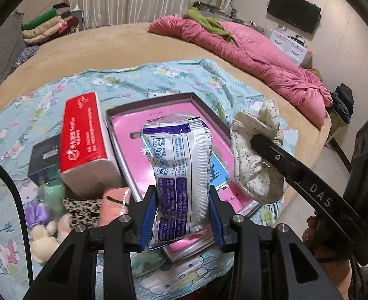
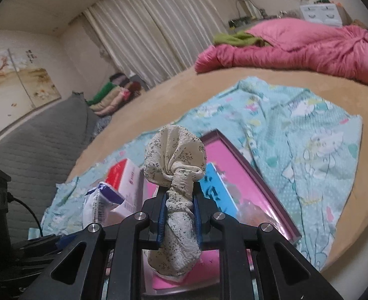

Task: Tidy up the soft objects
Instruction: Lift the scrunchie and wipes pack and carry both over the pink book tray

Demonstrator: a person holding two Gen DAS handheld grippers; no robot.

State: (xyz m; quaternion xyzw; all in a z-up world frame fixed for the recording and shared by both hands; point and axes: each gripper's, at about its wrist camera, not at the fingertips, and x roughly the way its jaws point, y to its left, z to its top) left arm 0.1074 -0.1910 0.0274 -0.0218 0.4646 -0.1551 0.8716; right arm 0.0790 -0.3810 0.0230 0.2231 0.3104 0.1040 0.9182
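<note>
My left gripper (image 1: pixel 182 215) is shut on a white and purple wipes pack (image 1: pixel 181 175) and holds it above the pink-lined shallow box (image 1: pixel 168 115) on the bed. My right gripper (image 2: pixel 178 215) is shut on a knotted cream floral cloth bundle (image 2: pixel 176 160), held above the same box (image 2: pixel 249 175). In the left wrist view the cloth bundle (image 1: pixel 254 155) hangs at the right of the box, with one right finger (image 1: pixel 296 170) across it. The wipes pack shows at lower left in the right wrist view (image 2: pixel 96 205).
A red tissue pack (image 1: pixel 83 137) lies left of the box, with a dark box (image 1: pixel 43 157), a leopard-print item (image 1: pixel 81 207), a pink roll (image 1: pixel 113 205) and plush toys (image 1: pixel 43 225) nearby. All rest on a blue cartoon blanket (image 1: pixel 138 80). A pink duvet (image 1: pixel 259 57) and folded clothes (image 1: pixel 46 25) lie beyond.
</note>
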